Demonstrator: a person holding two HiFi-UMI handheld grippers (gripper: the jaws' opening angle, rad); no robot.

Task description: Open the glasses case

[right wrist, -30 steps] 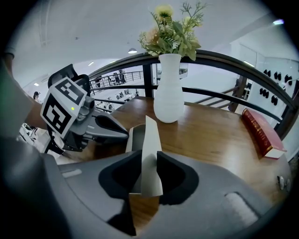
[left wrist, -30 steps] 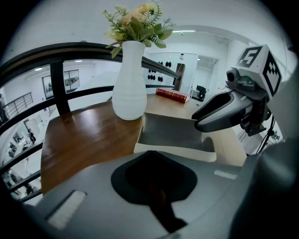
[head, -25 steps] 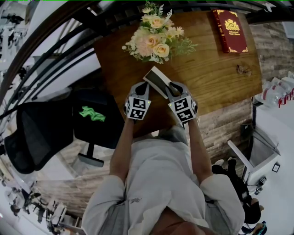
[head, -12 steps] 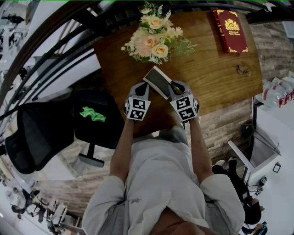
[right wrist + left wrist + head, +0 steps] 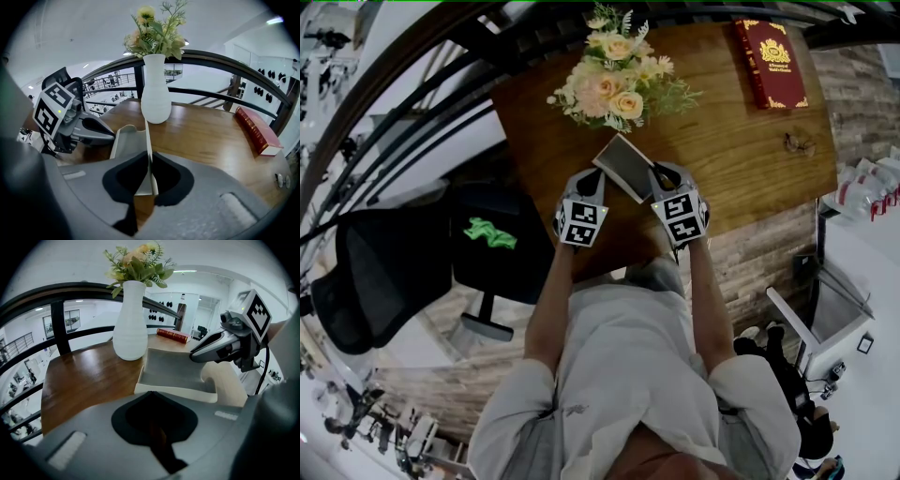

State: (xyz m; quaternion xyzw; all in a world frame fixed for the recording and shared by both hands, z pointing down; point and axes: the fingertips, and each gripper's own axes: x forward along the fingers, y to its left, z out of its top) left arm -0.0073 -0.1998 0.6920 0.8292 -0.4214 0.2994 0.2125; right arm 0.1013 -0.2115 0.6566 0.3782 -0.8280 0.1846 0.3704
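Glasses case [image 5: 623, 167], cream outside and grey-lined within, sits open on the wooden table [image 5: 731, 141], close to the table's near edge and just in front of the white vase of flowers [image 5: 156, 89]. It lies between the two grippers.

The right gripper [image 5: 149, 154] pinches one thin cream wall of the case. That wall stands on edge and runs straight away between the jaws, which have just been closing and now press on it from both sides. The grey-lined half of the case lies to the left of that wall.

The left gripper [image 5: 151, 394] has its jaws pressed together, with their tips right at the case's near cream rim. Whether they nip that rim I cannot tell. In the right gripper view the left gripper's pointed tips reach the case's left side. In the left gripper view the right gripper comes in from the right over the case's far end.

A red book [image 5: 769, 61] lies well apart from the case at the table's far right corner. A dark railing [image 5: 61, 324] curves behind the table.
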